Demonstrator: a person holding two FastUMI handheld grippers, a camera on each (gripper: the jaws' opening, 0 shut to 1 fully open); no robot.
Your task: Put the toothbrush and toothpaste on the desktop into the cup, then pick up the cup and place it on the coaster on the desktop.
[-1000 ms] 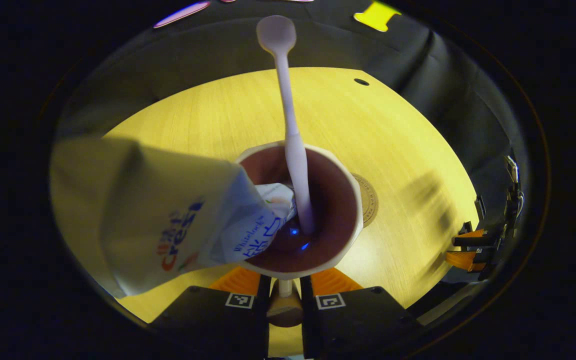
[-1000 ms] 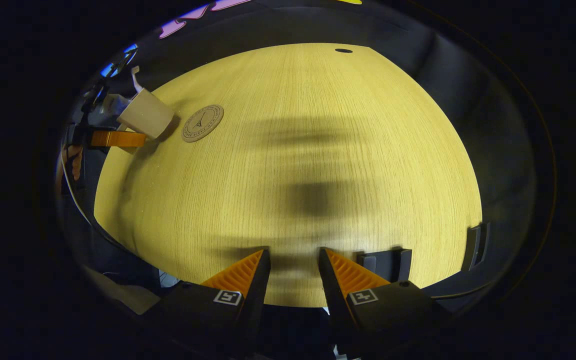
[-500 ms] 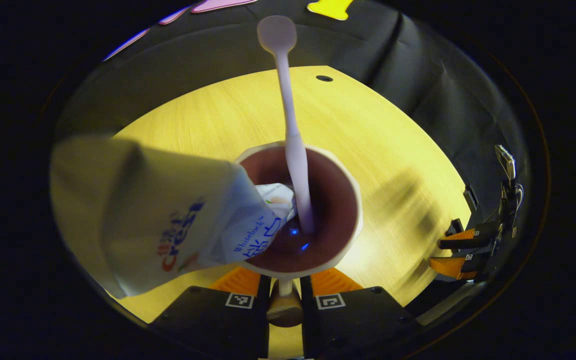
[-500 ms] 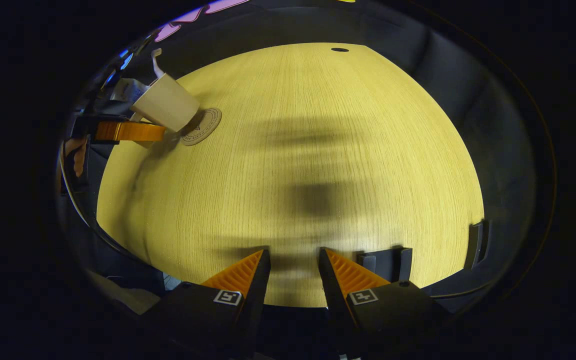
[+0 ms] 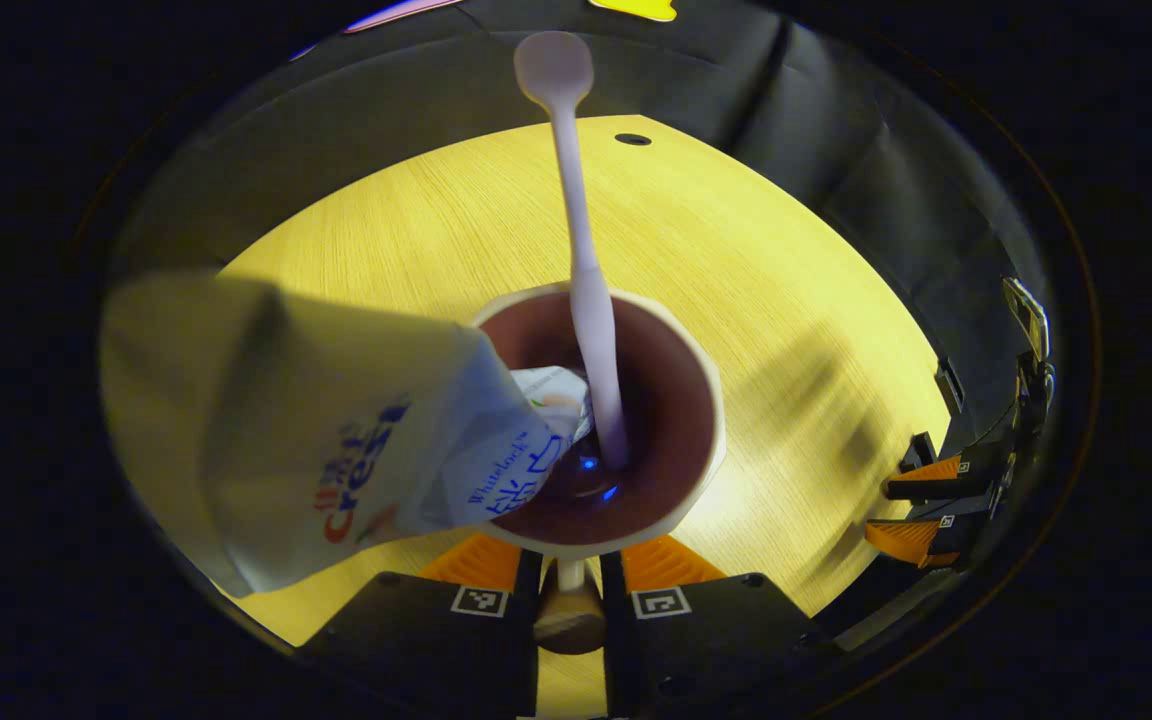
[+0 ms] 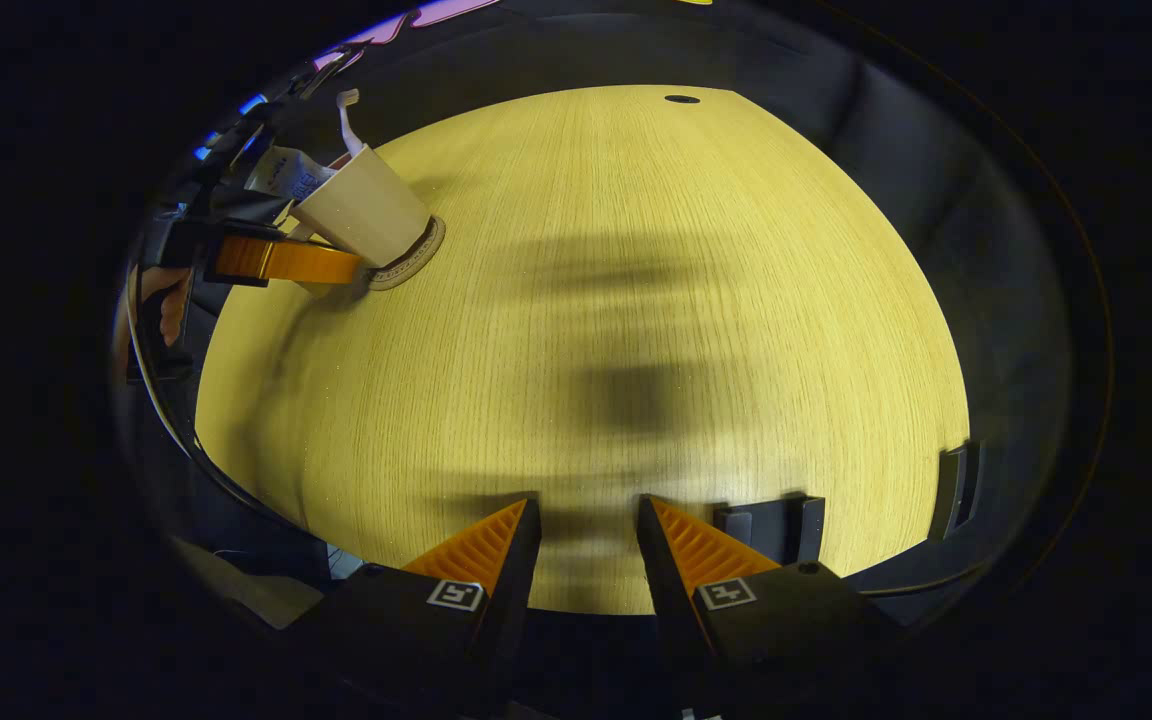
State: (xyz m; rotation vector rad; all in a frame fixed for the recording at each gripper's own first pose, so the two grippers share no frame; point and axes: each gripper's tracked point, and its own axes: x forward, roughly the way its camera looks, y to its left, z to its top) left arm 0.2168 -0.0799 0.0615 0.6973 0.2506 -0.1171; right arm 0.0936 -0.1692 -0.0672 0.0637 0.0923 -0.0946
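Dim booth; the counter (image 6: pixel 636 250) glows yellow under overhead light, soft smeared shadows mid-frame, strong fisheye bending at edges, toothpaste tube (image 5: pixel 316 430) blurred.

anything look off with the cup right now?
Yes. In the right gripper view the cup leans over the coaster, tilted, not flat on it. The crumpled toothpaste tube hangs far over the rim; the toothbrush sticks up. Left gripper grips the handle.
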